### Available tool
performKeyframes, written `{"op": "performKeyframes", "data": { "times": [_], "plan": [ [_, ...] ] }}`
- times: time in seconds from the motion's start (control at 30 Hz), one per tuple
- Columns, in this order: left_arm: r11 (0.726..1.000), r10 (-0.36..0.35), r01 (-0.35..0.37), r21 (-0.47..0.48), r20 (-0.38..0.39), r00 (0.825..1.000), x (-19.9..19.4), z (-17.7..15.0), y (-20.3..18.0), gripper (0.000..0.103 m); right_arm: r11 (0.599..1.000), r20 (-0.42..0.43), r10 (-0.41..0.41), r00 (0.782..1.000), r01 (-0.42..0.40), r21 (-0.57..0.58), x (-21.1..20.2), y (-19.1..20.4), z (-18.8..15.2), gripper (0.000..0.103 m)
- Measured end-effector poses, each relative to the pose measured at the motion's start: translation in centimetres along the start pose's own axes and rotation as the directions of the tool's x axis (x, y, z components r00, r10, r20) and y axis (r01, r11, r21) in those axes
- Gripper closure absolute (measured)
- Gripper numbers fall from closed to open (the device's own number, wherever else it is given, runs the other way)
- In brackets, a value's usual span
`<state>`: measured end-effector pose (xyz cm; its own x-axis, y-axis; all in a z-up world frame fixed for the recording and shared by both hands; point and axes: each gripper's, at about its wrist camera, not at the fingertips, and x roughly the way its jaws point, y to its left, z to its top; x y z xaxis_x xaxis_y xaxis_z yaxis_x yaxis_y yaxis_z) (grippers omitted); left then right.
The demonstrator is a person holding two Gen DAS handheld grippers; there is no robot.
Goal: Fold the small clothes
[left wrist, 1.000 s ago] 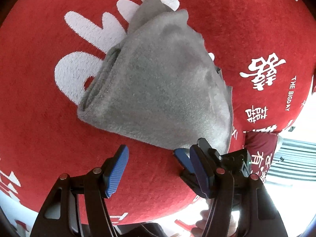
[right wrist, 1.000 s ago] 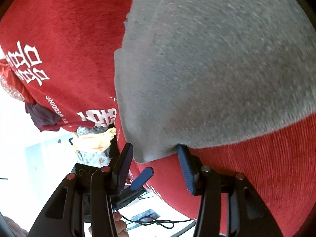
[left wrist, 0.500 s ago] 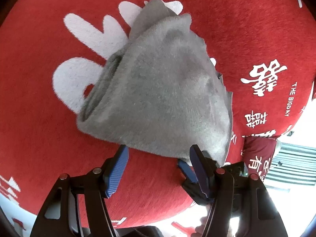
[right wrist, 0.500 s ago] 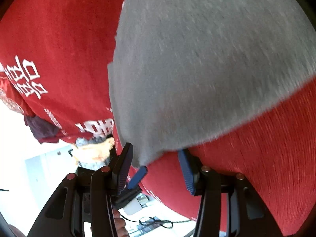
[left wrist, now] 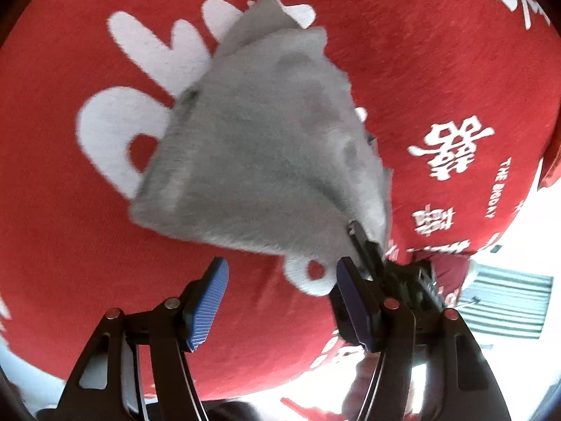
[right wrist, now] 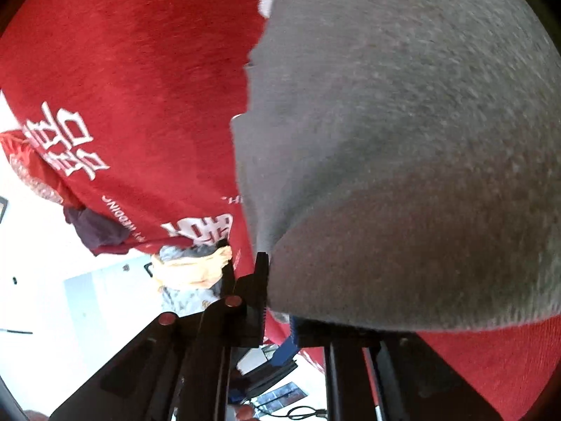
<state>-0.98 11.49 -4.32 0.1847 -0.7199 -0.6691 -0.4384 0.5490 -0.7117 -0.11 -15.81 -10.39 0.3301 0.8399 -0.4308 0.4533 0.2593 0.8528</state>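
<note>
Two views cover the scene, taken here in order.

Left wrist view: the left gripper (left wrist: 280, 301) sits at the bottom of the frame with its blue-padded jaws spread wide and nothing between them. A grey garment (left wrist: 259, 161) lies crumpled across the centre of the frame on a red cloth (left wrist: 438, 70) printed with white characters and shapes. The garment's near edge sits just above the jaw tips and apart from them. At lower right of centre, the right gripper (left wrist: 361, 242) reaches in from the side and pinches the garment's lower right corner; the fabric rises toward that point (motion blur softens the edges).

Right wrist view: the right gripper (right wrist: 278, 301) appears at bottom centre, its jaws having just closed together on the near corner of the grey garment (right wrist: 403, 140). The fabric fills the right and upper parts of the frame and drapes over the right-hand finger, hiding most of it. The red cloth (right wrist: 133, 87) covers the upper left. At lower left, beyond the cloth's edge, lies a pale, overexposed area with a heap of mixed fabric (right wrist: 193, 266).
</note>
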Motion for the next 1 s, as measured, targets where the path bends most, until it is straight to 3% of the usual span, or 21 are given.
{"op": "performKeyframes", "data": {
  "times": [0.13,0.27,0.57,0.73,0.83,0.87,0.93,1.0],
  "plan": [
    [0.997,-0.066,0.066,-0.042,0.018,0.998,1.7,0.3,-0.8,0.038,1.0,-0.016,0.009,1.0,-0.009,0.001,-0.2,0.1,0.3,0.092],
    [0.996,-0.07,0.073,-0.057,0.055,0.996,3.1,1.0,-1.5,0.038,1.0,-0.034,0.003,0.999,-0.003,-0.006,-0.3,0.0,0.3,0.092],
    [0.998,0.025,-0.019,-0.054,0.128,0.991,5.0,2.8,-2.4,0.038,0.999,-0.067,-0.032,0.997,0.03,-0.04,0.6,1.0,0.2,0.092],
    [0.996,0.094,-0.09,-0.03,0.228,0.969,3.7,3.5,-3.4,0.038,0.997,-0.092,-0.053,0.994,0.048,-0.059,1.0,1.2,0.3,0.093],
    [0.99,0.141,-0.131,-0.054,0.246,0.959,3.9,4.2,-2.9,0.038,0.995,-0.113,-0.077,0.991,0.069,-0.069,1.4,1.1,0.3,0.093],
    [0.986,0.163,-0.151,-0.066,0.252,0.954,4.0,4.5,-2.7,0.042,0.994,-0.121,-0.085,0.989,0.077,-0.071,1.5,1.1,0.3,0.093],
    [0.976,0.217,-0.202,-0.083,0.26,0.941,4.0,4.8,-2.4,0.076,0.993,-0.139,-0.104,0.985,0.095,-0.073,1.6,0.9,0.2,0.093],
    [0.969,0.245,-0.232,-0.082,0.269,0.932,3.9,4.9,-2.4,0.08,0.989,-0.166,-0.137,0.977,0.125,-0.079,1.5,0.8,0.0,0.093]
  ]
}}
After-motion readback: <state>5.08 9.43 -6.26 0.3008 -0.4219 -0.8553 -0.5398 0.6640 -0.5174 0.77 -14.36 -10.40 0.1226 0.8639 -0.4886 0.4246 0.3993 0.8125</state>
